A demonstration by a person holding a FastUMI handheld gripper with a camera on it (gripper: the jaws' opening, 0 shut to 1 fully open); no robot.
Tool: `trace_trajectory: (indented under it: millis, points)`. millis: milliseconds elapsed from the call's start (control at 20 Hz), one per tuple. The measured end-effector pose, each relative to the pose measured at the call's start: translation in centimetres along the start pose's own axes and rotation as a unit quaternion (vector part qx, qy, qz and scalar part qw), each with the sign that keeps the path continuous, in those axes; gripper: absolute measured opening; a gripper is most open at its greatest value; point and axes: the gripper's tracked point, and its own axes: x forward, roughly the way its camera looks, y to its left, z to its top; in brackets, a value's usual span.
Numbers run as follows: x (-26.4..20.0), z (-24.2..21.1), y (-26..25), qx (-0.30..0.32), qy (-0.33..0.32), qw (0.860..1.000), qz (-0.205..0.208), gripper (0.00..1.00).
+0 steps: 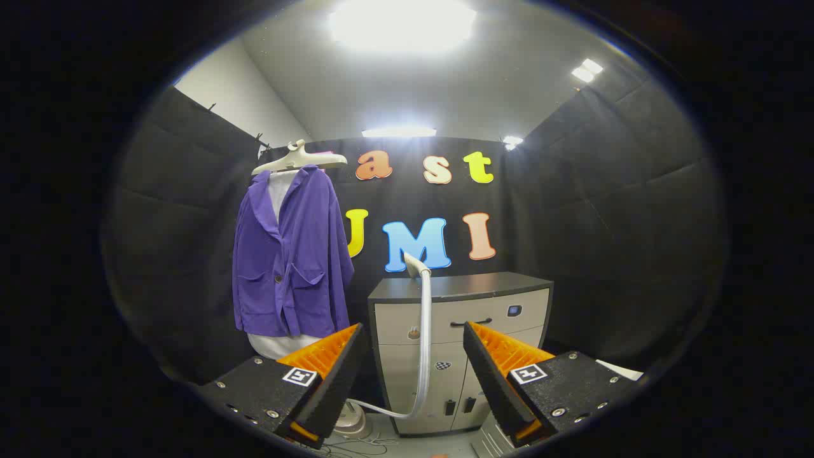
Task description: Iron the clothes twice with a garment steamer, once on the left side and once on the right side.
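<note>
Jaws (413, 375) stand wide apart and hold nothing; the steamer hose (424, 331) runs up through the gap between them but lies well beyond, touched by neither finger. The hose climbs from a base (350, 421) on the floor, just past the left finger, and ends in the steamer head (414, 263), which sits at the front edge of the cabinet (461, 331) top. Whether the head rests on that surface or hangs on some hook, I cannot tell.

The jacket (289, 254) hangs on a hanger (299, 159) to the left of the cabinet, well apart from the steamer head, draped over a pale form whose lower part shows below the hem. It hangs front outward, one button visible at the middle.

By my reading, the task has not begun: the steamer is not yet in the grip, and neither side of the jacket shows any sign of a pass, though steam would leave little to see. Left to do: reach forward, close on the steamer head or its neck, carry it to the jacket, stroke one side, then the other.
</note>
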Motion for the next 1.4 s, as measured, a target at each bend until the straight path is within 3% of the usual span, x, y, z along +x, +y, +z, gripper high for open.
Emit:
trace_trajectory:
  millis: [1100, 1400]
  points:
    - [0.5, 0.5, 2.5, -0.001, 0.009, 1.0, 0.023, 0.94]
    - [1.6, 3.0, 2.6, 0.009, 0.001, 1.0, 0.024, 0.94]
